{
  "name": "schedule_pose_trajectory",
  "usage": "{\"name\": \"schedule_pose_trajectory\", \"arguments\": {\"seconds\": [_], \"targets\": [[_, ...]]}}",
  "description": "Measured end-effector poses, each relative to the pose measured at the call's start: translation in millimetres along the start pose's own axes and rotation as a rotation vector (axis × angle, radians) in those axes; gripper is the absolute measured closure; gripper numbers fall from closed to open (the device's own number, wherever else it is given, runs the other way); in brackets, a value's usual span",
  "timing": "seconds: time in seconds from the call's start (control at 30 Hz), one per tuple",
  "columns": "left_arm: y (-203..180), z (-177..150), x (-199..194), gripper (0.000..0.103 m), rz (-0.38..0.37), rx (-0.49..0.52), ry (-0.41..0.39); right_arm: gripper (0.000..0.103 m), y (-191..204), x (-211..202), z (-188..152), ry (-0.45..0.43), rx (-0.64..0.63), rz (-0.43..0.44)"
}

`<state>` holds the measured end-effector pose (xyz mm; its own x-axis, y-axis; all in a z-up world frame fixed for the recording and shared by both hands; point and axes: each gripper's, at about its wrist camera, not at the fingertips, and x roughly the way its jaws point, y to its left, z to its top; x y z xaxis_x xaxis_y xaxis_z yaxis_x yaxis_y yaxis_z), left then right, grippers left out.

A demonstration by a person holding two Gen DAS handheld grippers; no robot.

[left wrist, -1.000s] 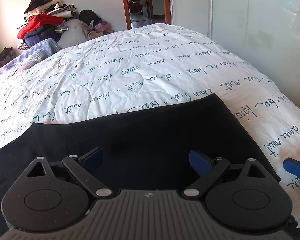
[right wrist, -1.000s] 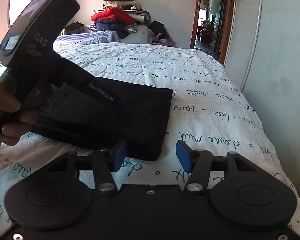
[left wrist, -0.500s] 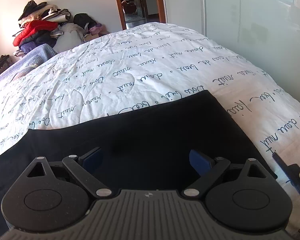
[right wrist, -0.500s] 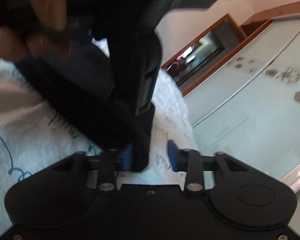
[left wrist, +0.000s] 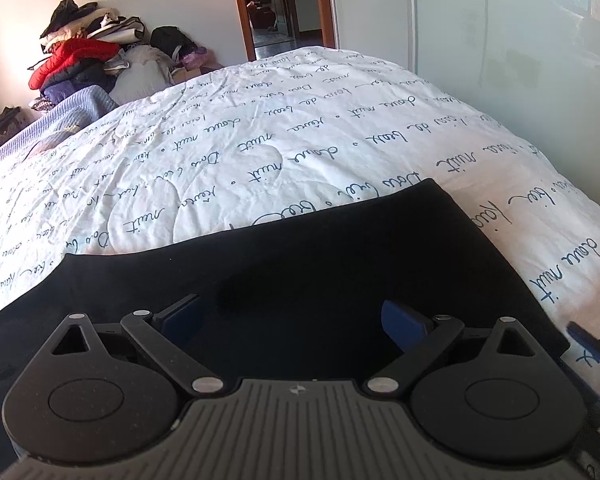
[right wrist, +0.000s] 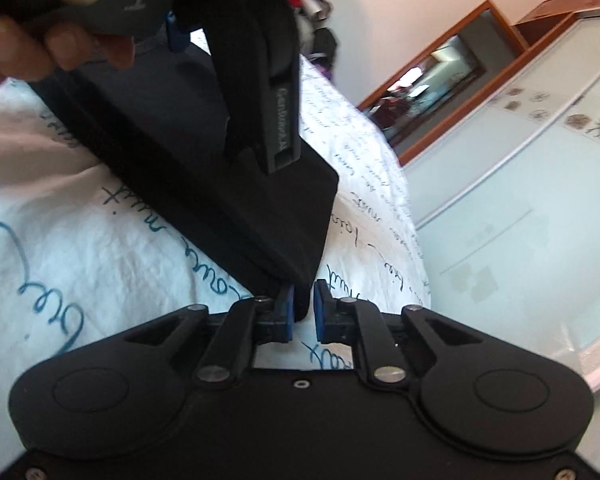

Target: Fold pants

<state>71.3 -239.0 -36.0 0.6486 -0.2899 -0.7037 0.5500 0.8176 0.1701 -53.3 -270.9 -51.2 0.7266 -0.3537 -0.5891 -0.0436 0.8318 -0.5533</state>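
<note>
The black pants [left wrist: 320, 264] lie folded flat on the white bedspread with blue script [left wrist: 260, 148]. My left gripper [left wrist: 292, 320] is open and hovers low over the pants, its blue pads spread wide with nothing between them. In the right wrist view my right gripper [right wrist: 302, 312] is tilted and its blue pads are closed on the near corner of the pants [right wrist: 220, 200]. The hand-held left gripper body [right wrist: 260, 80] sits over the pants in that view. A blue tip of the right gripper [left wrist: 592, 344] shows at the pants' right corner in the left wrist view.
A pile of clothes with a red jacket [left wrist: 80, 64] sits at the far end of the bed by the wall. An open doorway [left wrist: 276, 4] is beyond. A sliding wardrobe door [left wrist: 500, 40] runs along the bed's right side, also seen in the right wrist view [right wrist: 520, 200].
My right gripper tilted, moved in to the near corner of the pants and closed its pads on it. My left gripper stayed open over the pants.
</note>
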Motion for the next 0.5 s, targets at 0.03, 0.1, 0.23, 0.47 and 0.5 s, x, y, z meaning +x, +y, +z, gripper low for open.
{"name": "schedule_pose_trajectory", "arguments": {"seconds": [0.03,0.1,0.23,0.47,0.5], "targets": [[2.5,-0.6,-2.0,0.005,0.012,0.007,-0.011,0.088,-17.8,-8.4,0.9,-0.02,0.076,0.082],[8.8,-1.1,-2.8,0.005,0.049,0.008,-0.031,0.086,-53.2,-16.2,4.5,-0.08,0.208,0.17],[23.1,-1.5,12.6,0.003,0.067,-0.035,0.02,0.06,-100.6,23.1,23.8,-0.168,0.43,0.199],[43.9,-8.3,1.8,0.004,0.076,-0.062,-0.006,0.059,-85.2,106.9,48.7,0.012,0.48,0.25],[50.0,-10.1,-1.5,0.004,0.108,-0.065,-0.025,0.059,-79.2,97.4,60.1,-0.038,0.467,0.22]]}}
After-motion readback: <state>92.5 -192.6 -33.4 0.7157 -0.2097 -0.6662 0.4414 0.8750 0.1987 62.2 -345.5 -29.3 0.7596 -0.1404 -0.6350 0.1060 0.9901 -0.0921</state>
